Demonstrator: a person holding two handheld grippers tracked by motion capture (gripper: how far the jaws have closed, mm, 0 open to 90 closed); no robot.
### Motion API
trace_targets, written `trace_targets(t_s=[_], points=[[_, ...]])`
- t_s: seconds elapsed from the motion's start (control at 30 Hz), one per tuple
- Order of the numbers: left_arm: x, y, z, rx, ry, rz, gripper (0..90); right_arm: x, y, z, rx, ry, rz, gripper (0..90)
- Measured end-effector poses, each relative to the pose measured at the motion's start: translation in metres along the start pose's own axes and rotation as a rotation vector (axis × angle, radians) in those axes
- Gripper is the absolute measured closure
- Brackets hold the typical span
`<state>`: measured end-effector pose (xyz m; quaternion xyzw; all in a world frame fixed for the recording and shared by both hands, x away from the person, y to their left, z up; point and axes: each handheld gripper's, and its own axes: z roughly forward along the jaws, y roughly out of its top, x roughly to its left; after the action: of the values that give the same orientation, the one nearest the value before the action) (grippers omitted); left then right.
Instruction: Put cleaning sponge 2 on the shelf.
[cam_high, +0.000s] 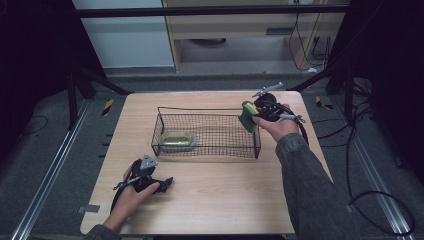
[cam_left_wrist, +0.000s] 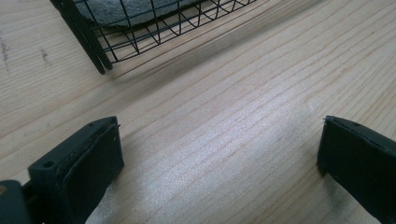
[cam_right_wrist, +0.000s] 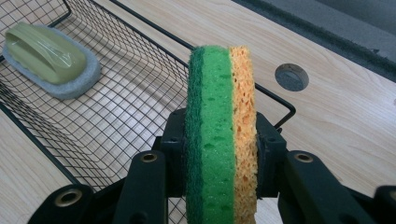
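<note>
Carrying a green-and-yellow sponge (cam_right_wrist: 220, 135) over the right end of the wire basket (cam_high: 207, 131), the right gripper (cam_high: 256, 114) had it clamped upright between its jaws, scouring face to one side and soft yellow face to the other. The sponge hung just above the basket's right rim, near the table's far right corner. By the look of it, the step in hand was dropping the sponge into the basket, where a handled scrubbing pad (cam_high: 178, 140) already lay at the left end. The next move would call for shifting a little further inward over the mesh floor, lowering, then letting the jaws part so the sponge clears the rim.

The left gripper (cam_left_wrist: 219, 154) rested on the table (cam_high: 225, 200) near its front left corner, jaws spread wide and holding nothing, bare wood between them, the basket's corner just ahead.
</note>
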<state>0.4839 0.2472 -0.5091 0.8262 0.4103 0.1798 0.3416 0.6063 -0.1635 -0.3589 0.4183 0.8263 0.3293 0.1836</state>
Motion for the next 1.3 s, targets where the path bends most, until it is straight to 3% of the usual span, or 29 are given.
trace_targets(t_s=[1.3], points=[[0.000,0.000,0.000,0.004,-0.003,0.004,0.0,-0.006,-0.023,0.027,0.061,0.004,0.042,64.2]])
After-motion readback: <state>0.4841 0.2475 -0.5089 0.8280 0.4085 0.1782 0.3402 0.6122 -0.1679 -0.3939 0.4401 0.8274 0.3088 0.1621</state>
